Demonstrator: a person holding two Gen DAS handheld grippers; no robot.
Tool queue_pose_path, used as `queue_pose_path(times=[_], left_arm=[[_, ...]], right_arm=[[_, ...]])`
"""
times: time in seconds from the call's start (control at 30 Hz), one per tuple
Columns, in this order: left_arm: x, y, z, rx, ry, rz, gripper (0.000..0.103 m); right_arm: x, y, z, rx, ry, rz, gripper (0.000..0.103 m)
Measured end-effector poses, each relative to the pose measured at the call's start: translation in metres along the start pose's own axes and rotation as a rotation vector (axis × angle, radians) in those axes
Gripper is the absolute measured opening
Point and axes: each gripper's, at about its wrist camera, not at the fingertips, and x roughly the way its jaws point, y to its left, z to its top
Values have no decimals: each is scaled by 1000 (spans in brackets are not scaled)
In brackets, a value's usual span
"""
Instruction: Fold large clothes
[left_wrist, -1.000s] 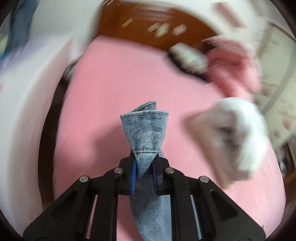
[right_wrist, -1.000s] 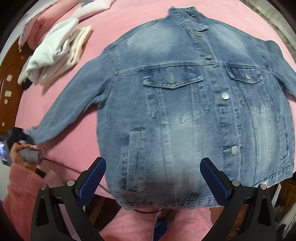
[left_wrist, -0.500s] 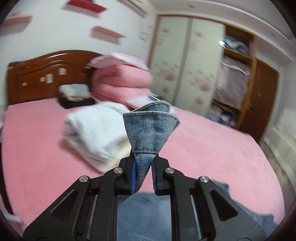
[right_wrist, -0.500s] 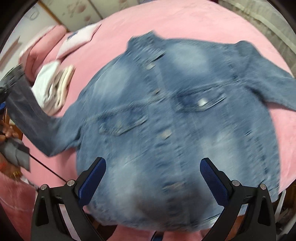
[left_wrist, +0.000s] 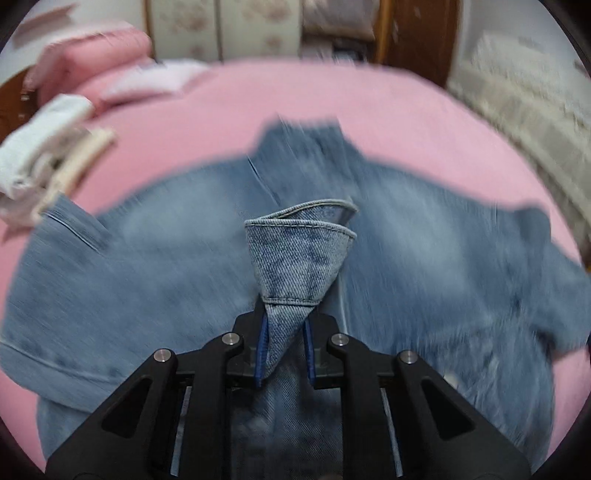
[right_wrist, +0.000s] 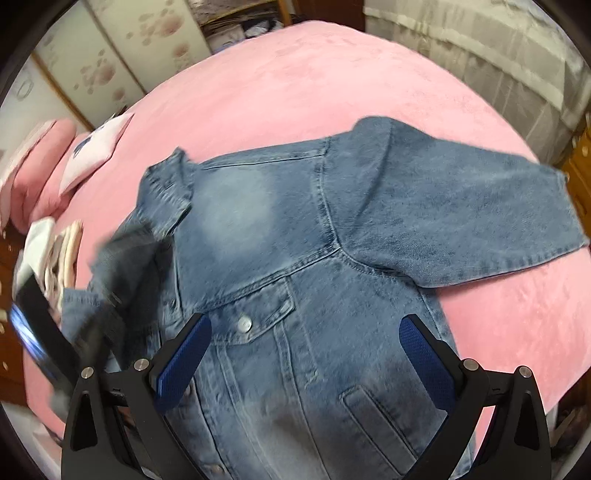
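The left gripper (left_wrist: 284, 354) pinches the sleeve cuff (left_wrist: 295, 254) above the denim jacket (right_wrist: 314, 295); the right gripper (right_wrist: 303, 354) gapes empty. Best lay the cuff flat toward 12 o'clock, across the chest.

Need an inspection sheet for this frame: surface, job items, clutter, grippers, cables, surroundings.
Surface: pink bedspread, bare on the far side.
Job's things: denim jacket lies front up on the bed; one sleeve lies flat and spread out to the side; the other sleeve's cuff is lifted over the jacket body.
Clutter: folded white clothes and pink bedding near the bed's far corner.
Grippers: left gripper has its jaws shut on the cuff; right gripper hovers over the jacket front, jaws open and empty.
Cables: nothing seen.
Surroundings: flowered wardrobe doors, light curtain.
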Motion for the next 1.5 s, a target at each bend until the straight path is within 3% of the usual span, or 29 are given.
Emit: queue_pose_path(times=[0.03,0.07,0.13,0.27,0.4,0.53,0.6,0.7,0.73,0.83,0.9,1.03,1.2,1.27,1.4,1.5], left_arm=[[14,-6,-2,24,70,-5,25],[27,-10,-2,39,145,-56,49],[31,-10,-9,32,209,-159,72],[15,-8,-15,39,232,-217,77],[-7,29,-17,-19,274,-190,77],[-24,74,-40,-112,358,-26,77],[-23,100,-54,-162,390,74,77],[-15,142,-66,-261,396,194,77],[-13,152,-66,-285,382,217,77],[-2,179,-59,-342,310,284,77],[9,188,-51,-357,302,306,72],[22,194,-37,-346,281,310,52],[20,194,-30,-341,307,307,51],[11,192,-34,-318,301,314,49],[-9,200,-44,-332,306,299,41],[-16,206,-45,-356,324,287,35]], right_arm=[[7,-4,4,20,21,29,103],[14,-2,4,28,36,45,103],[27,3,7,44,71,94,103],[59,18,16,68,160,232,103],[94,47,12,55,271,310,103],[134,84,-1,54,369,365,102],[146,103,-8,34,392,334,88],[151,130,-11,-60,329,225,59],[152,140,-12,-106,313,214,27],[146,155,-5,-145,275,230,10],[131,153,8,-116,240,258,9],[94,128,38,7,130,301,5],[48,89,72,90,-12,256,5],[40,70,75,99,-26,219,1],[44,36,68,104,-23,33,0],[63,11,58,190,58,24,0]])
